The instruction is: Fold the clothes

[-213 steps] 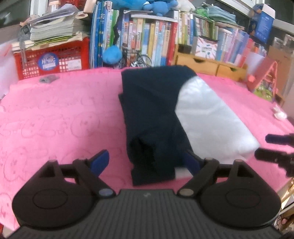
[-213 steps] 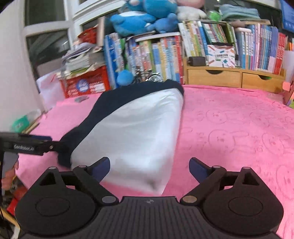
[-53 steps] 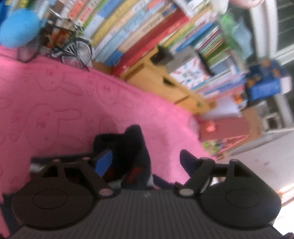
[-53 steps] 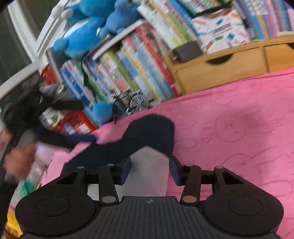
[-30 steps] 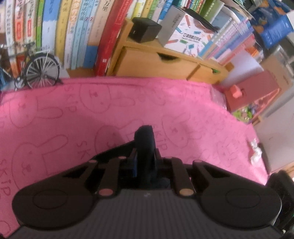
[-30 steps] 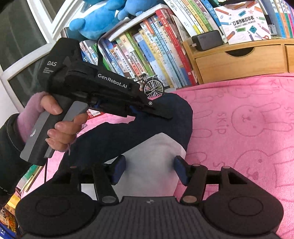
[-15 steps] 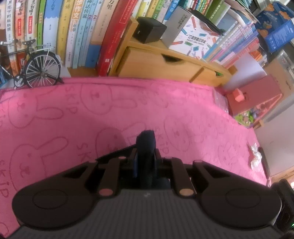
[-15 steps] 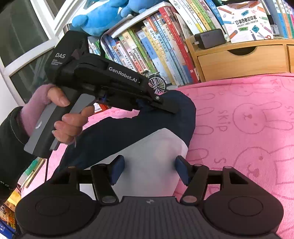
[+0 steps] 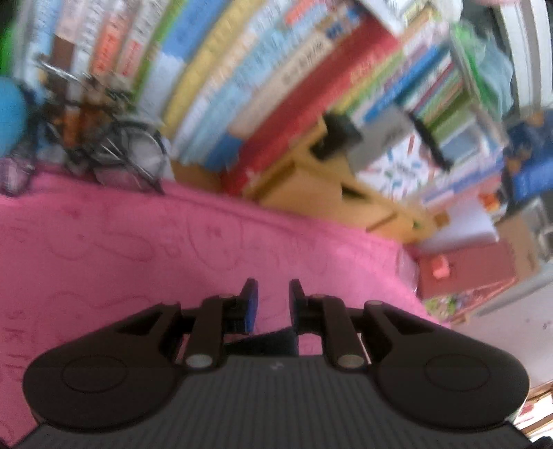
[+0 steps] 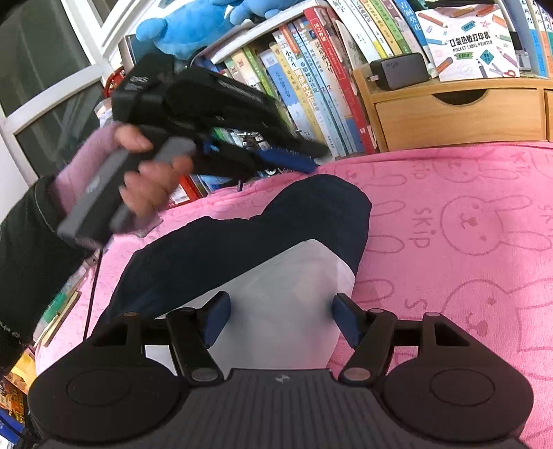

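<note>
The folded garment lies on the pink bunny-print cloth (image 10: 466, 224), with a navy part (image 10: 242, 235) and a white part (image 10: 287, 283). My right gripper (image 10: 281, 317) hovers low over the white part. Its jaws are opening, the fabric lies between the pads, and they do not press on it. In the right wrist view a hand (image 10: 145, 186) holds my left gripper (image 10: 316, 159) lifted above the navy end, apart from it. In the blurred left wrist view the left gripper (image 9: 273, 297) has a narrow, opening gap with nothing in it. A dark bit of garment (image 9: 273, 342) shows beneath it.
A row of upright books (image 10: 311, 86) and a wooden drawer box (image 10: 459, 114) with a black charger (image 10: 397, 70) line the far edge. A model bicycle (image 9: 114, 152) stands at the books' foot. Blue plush toys (image 10: 193, 24) sit on top.
The left gripper let go of the navy fold it was pinching, lifted off the garment and rolled. The right gripper's jaws spread a little wider over the white part.
</note>
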{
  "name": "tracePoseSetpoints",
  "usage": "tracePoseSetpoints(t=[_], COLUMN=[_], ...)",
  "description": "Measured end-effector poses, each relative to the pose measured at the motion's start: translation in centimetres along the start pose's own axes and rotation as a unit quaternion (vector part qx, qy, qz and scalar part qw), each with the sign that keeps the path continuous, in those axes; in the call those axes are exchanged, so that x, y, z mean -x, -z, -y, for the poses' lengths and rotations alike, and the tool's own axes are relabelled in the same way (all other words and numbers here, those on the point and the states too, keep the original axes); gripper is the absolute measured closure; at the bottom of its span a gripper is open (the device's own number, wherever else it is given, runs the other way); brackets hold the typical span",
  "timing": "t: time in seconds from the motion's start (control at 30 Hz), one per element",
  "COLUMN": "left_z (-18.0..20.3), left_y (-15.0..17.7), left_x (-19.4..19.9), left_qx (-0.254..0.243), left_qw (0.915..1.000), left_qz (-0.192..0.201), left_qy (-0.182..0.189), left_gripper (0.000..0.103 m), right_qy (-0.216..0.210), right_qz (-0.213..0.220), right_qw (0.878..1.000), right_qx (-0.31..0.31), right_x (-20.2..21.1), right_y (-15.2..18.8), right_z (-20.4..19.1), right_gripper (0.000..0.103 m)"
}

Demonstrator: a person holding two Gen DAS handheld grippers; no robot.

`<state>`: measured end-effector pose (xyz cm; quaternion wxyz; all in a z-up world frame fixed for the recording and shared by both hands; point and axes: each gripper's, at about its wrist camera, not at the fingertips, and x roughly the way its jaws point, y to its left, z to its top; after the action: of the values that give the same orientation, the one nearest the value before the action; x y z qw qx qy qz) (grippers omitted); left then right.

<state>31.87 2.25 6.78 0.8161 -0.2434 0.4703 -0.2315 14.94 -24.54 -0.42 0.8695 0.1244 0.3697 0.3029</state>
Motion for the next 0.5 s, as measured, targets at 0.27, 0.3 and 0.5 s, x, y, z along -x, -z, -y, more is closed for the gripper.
tracePoseSetpoints(t=[0.27,0.3,0.5], left_z=[-0.8,-0.9,-2.9], left_y=[6.0,7.1,14.3], left_x=[7.5,8.6,15.4], left_qx=[-0.072,-0.079,-0.071], left_qw=[0.991,0.9887,0.983], left_qz=[0.084,0.097,0.145], left_qy=[-0.075,-0.082,-0.088], left_gripper=[0.073,0.072,0.043], right_qy=[0.012,0.015,0.028], right_qz=[-0.001,-0.001,0.007], right_qw=[1.0,1.0,0.999], right_qx=[0.0,0.002,0.015], right_x=[0.3,0.5,2.8], right_y=[0.2,0.3,2.0], right_z=[-0.7,-1.0,-2.9], right_gripper=[0.035,0.035,0.033])
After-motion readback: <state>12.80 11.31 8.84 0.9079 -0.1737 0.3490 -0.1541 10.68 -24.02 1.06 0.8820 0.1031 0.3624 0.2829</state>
